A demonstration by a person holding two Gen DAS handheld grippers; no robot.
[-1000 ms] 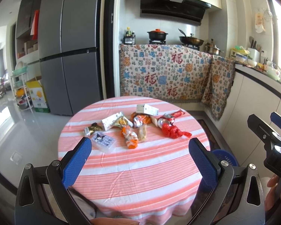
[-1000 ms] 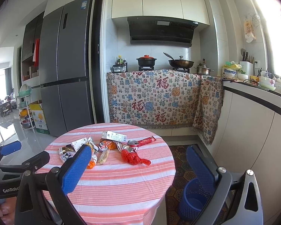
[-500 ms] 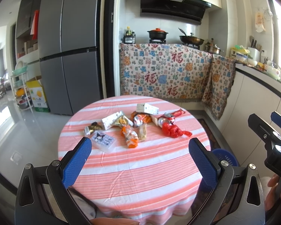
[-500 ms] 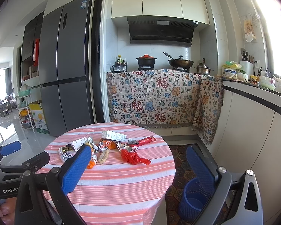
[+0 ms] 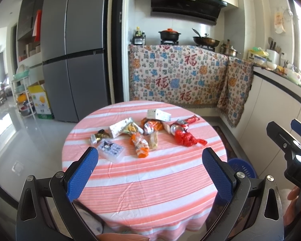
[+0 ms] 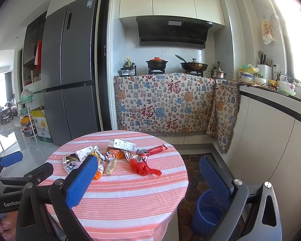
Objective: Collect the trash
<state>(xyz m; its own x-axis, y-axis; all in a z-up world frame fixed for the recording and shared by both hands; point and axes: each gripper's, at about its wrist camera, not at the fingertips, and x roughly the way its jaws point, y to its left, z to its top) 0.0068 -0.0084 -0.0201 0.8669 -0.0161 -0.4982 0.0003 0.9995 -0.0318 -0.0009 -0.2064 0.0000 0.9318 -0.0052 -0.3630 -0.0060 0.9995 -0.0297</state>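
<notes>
Pink-and-white striped tablecloth (image 5: 146,180); on it a crumpled red plastic bag (image 5: 187,138), an orange snack wrapper (image 5: 141,146) and a white carton (image 5: 158,114) — beside the table, a blue basket (image 6: 207,210). Grey fridge (image 6: 70,70); cream counter cloth (image 6: 166,104) — red characters, blue and orange motifs.

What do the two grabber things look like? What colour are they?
Both the left gripper and the right gripper have black metal frames with silver screws. Their fingers carry bumpy blue pads. White letters are printed on the black bodies. Bits of the person's bare fingers show at the picture edges.

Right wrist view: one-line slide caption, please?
Open right gripper faces wrappers and a crushed can on the striped table; blue bin waits below.
</notes>
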